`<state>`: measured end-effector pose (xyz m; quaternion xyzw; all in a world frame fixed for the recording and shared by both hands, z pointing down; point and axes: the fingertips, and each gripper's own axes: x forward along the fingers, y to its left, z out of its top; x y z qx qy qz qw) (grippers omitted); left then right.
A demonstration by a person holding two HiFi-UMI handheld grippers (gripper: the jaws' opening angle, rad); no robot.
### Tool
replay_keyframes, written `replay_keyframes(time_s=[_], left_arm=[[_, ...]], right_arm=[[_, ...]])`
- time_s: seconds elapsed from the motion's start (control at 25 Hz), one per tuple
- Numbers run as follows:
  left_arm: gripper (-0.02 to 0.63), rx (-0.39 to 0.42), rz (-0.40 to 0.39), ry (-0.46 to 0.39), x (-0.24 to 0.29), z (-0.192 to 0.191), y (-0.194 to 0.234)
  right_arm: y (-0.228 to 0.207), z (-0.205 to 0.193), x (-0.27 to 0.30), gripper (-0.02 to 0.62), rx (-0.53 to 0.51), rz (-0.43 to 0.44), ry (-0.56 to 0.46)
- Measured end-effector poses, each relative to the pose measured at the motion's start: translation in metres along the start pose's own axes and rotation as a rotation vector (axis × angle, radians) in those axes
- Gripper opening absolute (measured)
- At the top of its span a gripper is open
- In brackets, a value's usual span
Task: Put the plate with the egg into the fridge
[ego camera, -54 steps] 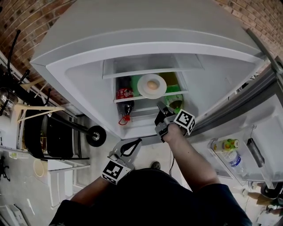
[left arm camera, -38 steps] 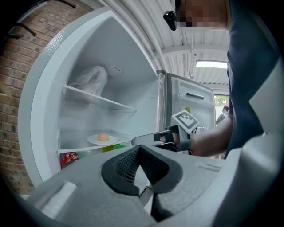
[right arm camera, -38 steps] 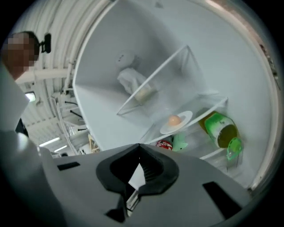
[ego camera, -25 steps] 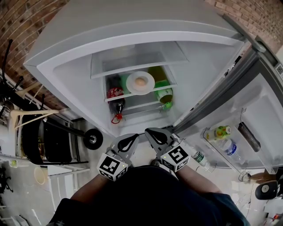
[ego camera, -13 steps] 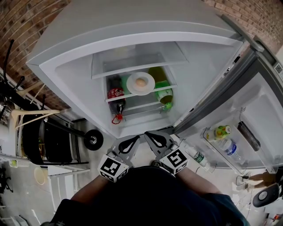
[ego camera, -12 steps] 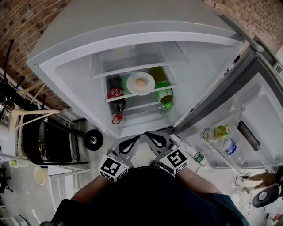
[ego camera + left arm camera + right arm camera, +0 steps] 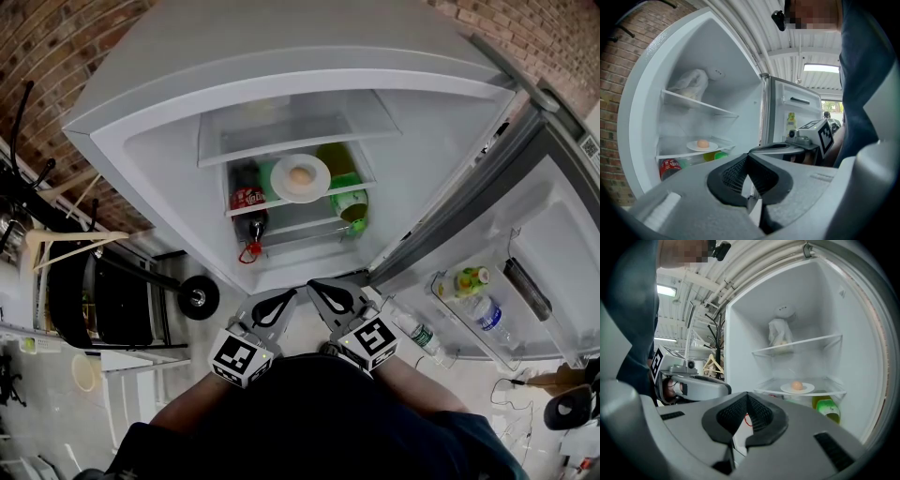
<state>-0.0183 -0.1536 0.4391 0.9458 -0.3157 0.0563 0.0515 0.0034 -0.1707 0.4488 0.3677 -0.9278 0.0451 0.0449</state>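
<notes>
A white plate with a brown egg rests on the glass shelf inside the open fridge; the plate shows in both gripper views too. My left gripper and right gripper hang side by side in front of my body, well outside the fridge. Both are shut with nothing between the pads.
Below the plate's shelf stand a cola bottle and green bottles. The fridge door stands open at the right with bottles in its racks. A bagged item lies on the upper shelf. A cart with a wheel and hangers stands at the left.
My right gripper has drawn back from the shelf to beside the left gripper; the plate with the egg stays on the shelf. In the last half second almost nothing moves.
</notes>
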Motion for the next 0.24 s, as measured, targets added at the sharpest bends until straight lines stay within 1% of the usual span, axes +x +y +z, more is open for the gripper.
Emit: replay_keyframes(time_s=[0.24], left_arm=[[0.005, 0.005, -0.001, -0.001, -0.0006, 0.0009, -0.0006]], right_arm=[[0.0009, -0.0008, 0.0001, 0.009, -0.011, 0.006, 0.007]])
